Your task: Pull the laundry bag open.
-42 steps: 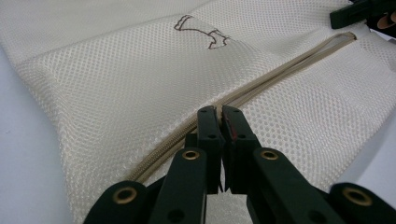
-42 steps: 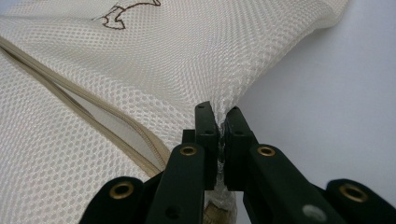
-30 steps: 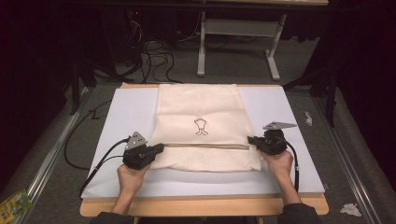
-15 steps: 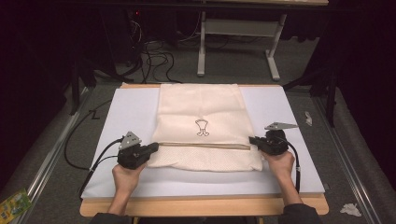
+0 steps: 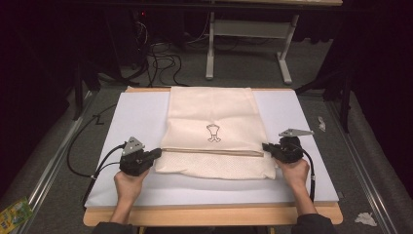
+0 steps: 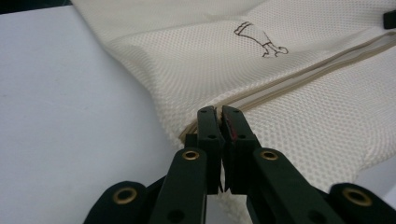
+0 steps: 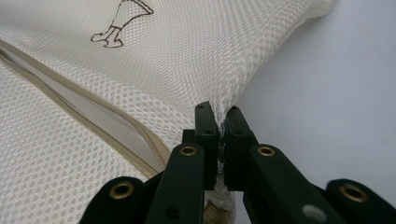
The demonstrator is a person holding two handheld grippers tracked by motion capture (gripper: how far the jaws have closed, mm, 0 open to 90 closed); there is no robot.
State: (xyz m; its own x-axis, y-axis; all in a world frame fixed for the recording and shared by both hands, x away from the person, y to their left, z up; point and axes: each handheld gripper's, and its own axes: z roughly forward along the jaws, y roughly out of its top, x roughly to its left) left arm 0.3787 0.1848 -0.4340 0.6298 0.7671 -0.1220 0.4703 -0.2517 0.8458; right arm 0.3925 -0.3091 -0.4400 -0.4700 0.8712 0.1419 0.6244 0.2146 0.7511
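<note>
currently the cream mesh bag (image 5: 214, 134) lies flat across the centre of the high view, on the white board (image 5: 141, 114) that covers the wooden table (image 5: 209, 215). its top edge reaches the board's far edge, upper centre of the frame; its bottom edge sits lower centre. small brown printed figure (image 5: 213, 132) mid-bag, and a beige zipper (image 5: 209, 151) runs left to right just below it.

left gripper (image 5: 158, 154), lower left of centre in the high view, is clenched on the bag's left edge right at the zipper end. in the left gripper view the jaws are pressed together at bottom centre with mesh pinched between them, zipper (image 6: 299, 79) running off to the upper right, printed figure (image 6: 261, 39) top centre.

right gripper (image 5: 265, 147), lower right of centre in the high view, is clenched on the bag's right edge at about zipper height. in the right gripper view the mesh (image 7: 219, 74) is gathered into a ridge going into the closed jaws at centre; zipper (image 7: 93, 119) crosses the left half, white board (image 7: 336, 93) on the right.

each gripper is held by a hand (image 5: 127, 184) coming from the bottom edge, other hand (image 5: 294, 171) at lower right. black cable (image 5: 83, 146) loops off the left side of the board. grey floor (image 5: 243, 63) and a white table frame (image 5: 248, 41) at top centre.
</note>
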